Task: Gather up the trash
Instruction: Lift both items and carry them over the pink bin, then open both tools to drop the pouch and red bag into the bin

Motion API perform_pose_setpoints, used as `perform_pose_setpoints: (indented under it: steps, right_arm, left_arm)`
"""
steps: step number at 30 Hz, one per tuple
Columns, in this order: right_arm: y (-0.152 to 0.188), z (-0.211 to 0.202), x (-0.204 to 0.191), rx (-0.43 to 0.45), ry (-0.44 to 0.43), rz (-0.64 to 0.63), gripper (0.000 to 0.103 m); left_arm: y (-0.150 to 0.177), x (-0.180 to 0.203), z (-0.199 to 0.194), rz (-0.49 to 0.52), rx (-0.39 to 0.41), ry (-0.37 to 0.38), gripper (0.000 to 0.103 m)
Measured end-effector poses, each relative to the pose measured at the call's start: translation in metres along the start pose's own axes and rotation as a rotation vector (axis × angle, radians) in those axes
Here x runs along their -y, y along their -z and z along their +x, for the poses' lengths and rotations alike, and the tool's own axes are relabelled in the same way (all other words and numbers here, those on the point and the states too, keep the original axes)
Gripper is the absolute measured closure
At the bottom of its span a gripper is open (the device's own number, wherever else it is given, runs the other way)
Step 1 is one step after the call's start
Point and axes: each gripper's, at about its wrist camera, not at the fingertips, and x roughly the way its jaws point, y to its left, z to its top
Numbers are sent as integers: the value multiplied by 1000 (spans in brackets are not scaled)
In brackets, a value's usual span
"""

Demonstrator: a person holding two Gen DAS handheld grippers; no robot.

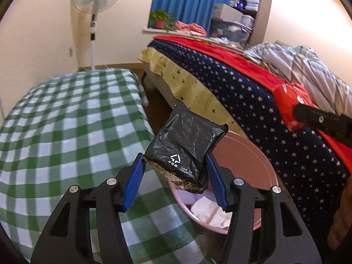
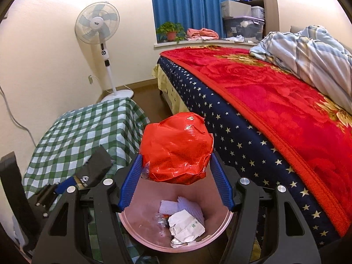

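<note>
A pink bin (image 2: 140, 237) is set on the brown floor (image 2: 145, 92), between a table draped in green checked cloth (image 1: 66, 121) and a bed (image 2: 220, 118). Crumpled white paper (image 2: 187, 226) is seen inside the bin. The bed is covered by a red blanket (image 2: 275, 101), on which a striped quilt (image 2: 308, 50) is heaped. A fan (image 2: 98, 25) is stood on the floor by the wall.

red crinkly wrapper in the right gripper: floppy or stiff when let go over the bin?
Probably light and crushable: the red wrapper is creased and puffed between the right gripper fingers. Its glossy film looks slippery. Released, it should drop into the pink bin below rather than roll.
</note>
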Motion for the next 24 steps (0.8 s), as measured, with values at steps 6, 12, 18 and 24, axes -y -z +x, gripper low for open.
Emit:
perform_pose_setpoints:
  steps: [6,12,18,24]
  right_arm:
    - [-2,10,4,-9,10,13,40]
    - [-1,13,4,-11,17,19,38]
    - [-1,14,8,-11,29,43,23]
    - [-1,7,5,3,15,43,23]
  left_arm:
    - [8,17,25,31,-56,44,47]
    - [13,28,40,61,-97,79,38]
    - [17,15,40,32,-110,55,36]
    - [13,1,21,23,-79,14,36]
